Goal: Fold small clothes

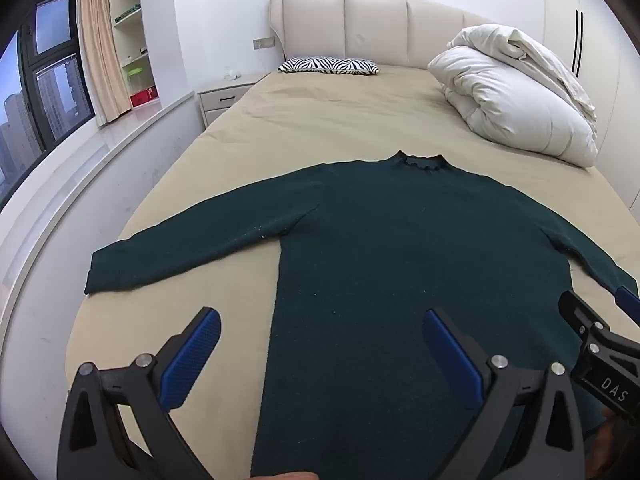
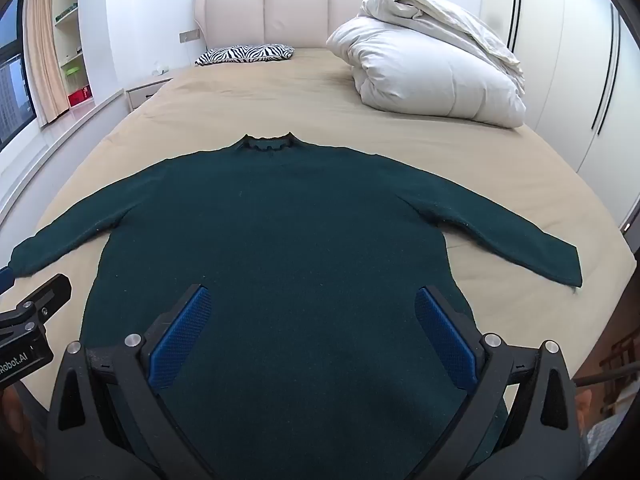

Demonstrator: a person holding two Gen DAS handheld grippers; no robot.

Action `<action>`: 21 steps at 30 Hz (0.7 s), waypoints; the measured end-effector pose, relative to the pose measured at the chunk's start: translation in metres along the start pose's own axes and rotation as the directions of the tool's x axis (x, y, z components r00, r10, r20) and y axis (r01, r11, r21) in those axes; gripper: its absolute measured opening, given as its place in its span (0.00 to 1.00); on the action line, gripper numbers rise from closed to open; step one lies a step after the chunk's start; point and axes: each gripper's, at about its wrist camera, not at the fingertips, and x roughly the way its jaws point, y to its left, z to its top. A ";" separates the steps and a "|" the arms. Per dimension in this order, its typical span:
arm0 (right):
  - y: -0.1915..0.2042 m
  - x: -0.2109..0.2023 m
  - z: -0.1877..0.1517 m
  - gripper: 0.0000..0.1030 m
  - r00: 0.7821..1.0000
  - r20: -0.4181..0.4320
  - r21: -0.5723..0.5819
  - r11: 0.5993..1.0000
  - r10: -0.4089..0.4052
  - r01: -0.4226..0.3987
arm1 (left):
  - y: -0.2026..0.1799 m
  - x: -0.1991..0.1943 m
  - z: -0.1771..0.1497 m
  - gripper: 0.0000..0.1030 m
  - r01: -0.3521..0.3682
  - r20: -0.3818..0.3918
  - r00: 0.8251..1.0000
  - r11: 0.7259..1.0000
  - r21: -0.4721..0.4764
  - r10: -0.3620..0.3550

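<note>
Folding not begun: the dark green sweater (image 1: 400, 264) lies flat, sleeves spread, on the bed (image 1: 320, 128), while left gripper (image 1: 320, 344) and right gripper (image 2: 312, 320) hover fully spread, holding nothing

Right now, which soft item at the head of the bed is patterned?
The flat zebra-striped pillow by the headboard; the bulky folded duvet beside it is plain white.

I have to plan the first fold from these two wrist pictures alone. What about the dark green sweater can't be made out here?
- Sweater hem: in both wrist views the bottom edge and the gripper frames cut it off.
- Its right cuff: in the left wrist view, behind the right gripper; the right wrist view shows it whole.
- Its left cuff: in the right wrist view it runs to the frame edge by the left gripper.
- Its underside on the bed sheet: hidden in both.
</note>
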 end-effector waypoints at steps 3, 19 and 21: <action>0.000 0.000 0.000 1.00 1.000 -0.001 -0.001 1.000 0.001 -0.001 | -0.001 0.000 0.000 1.00 0.001 -0.001 1.000 1.000 0.002 -0.001; -0.003 -0.001 0.000 1.00 1.000 -0.003 -0.004 1.000 -0.001 0.001 | 0.003 -0.002 0.001 1.00 0.001 0.003 1.000 1.000 -0.012 -0.001; -0.003 -0.001 0.000 1.00 1.000 -0.003 -0.004 1.000 -0.002 0.002 | 0.004 -0.002 0.001 1.00 0.001 0.001 1.000 1.000 -0.013 -0.001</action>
